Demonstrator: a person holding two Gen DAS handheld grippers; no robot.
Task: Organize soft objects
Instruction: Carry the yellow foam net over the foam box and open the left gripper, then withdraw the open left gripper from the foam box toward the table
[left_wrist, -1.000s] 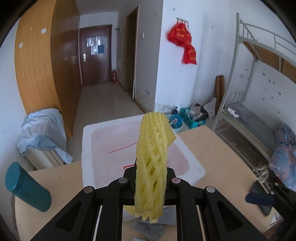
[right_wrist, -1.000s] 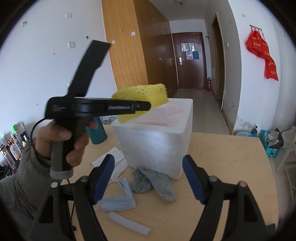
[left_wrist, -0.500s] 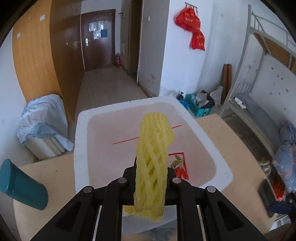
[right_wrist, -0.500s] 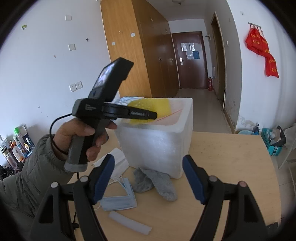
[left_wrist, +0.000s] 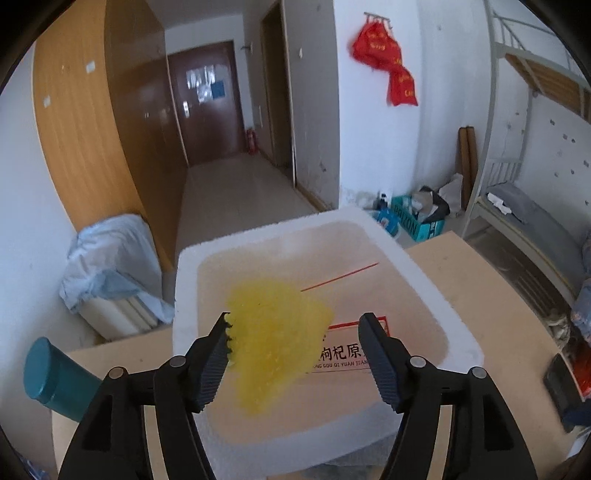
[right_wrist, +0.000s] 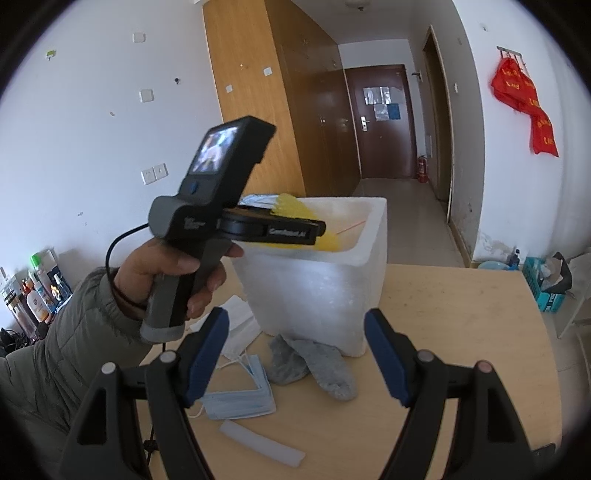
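One item in: left gripper (left_wrist: 295, 332) fingers just opened, yellow foam net (left_wrist: 277, 332) dropping into foam box (left_wrist: 424, 291). Right gripper (right_wrist: 295, 350) fingers apart, empty; sock (right_wrist: 314, 365), masks (right_wrist: 240, 398) remain on table (right_wrist: 461, 332).

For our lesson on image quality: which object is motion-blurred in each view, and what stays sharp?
Left wrist view: the yellow foam net is smeared over the foam box, while the fingers stay crisp. Right wrist view: mostly sharp; the grey sock shows clear texture.

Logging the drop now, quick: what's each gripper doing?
Left gripper: just opened, yellow foam net loose between its jaws over the foam box.
Right gripper: open, empty.
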